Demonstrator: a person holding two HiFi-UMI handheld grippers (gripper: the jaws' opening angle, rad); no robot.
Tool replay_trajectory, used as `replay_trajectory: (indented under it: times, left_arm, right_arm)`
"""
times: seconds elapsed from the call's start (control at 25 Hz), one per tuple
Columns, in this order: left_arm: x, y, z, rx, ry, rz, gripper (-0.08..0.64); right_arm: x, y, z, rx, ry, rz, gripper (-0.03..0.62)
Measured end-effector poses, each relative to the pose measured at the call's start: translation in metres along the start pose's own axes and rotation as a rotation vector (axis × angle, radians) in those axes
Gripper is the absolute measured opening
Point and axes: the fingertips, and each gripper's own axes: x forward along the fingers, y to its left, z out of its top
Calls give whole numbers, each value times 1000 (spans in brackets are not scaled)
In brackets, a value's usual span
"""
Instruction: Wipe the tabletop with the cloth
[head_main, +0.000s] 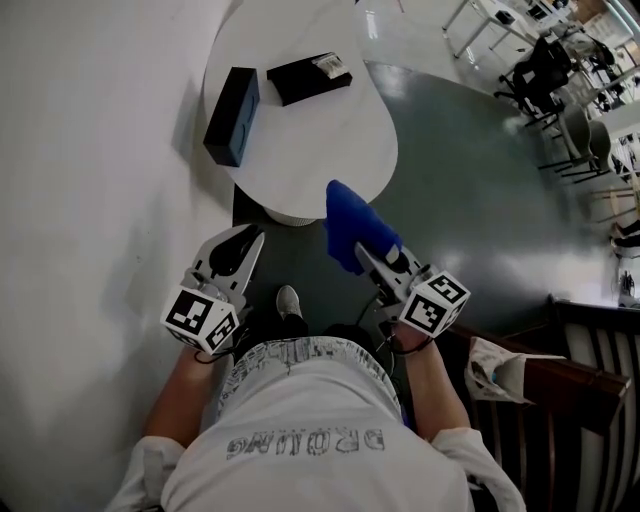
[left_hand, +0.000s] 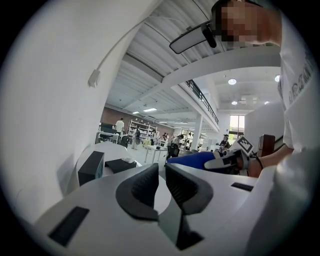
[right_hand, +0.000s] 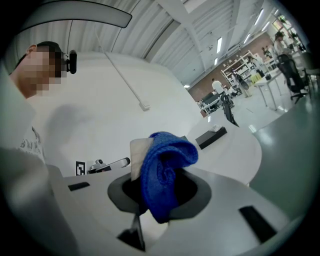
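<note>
Blue cloth (head_main: 346, 215) bunched in right gripper (head_main: 363, 251) at white round table (head_main: 330, 150) near edge; left gripper (head_main: 246, 240) nearly closed, empty. Risk: bunched cloth slips out, or the wipe shoves the dark boxes (head_main: 232, 115) off.

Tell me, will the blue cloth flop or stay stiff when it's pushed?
Probably floppy: the blue cloth bunches and folds over itself in the right gripper. Likely light: one pinch holds it up. Its fuzzy weave may drag, not slide.
</note>
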Motion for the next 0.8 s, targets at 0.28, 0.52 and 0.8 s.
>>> replay_trajectory:
  times: [0.28, 0.52, 0.8]
  left_arm:
    - [12, 24, 9, 3, -4, -7, 60]
    - [21, 38, 8, 0, 8, 4, 60]
    - [46, 54, 10, -3, 21, 28, 60]
  right_arm:
    - [20, -7, 12, 2, -15, -13, 92]
    - [33, -19, 20, 15, -19, -12, 92]
    - [55, -40, 38, 24, -11, 10, 92]
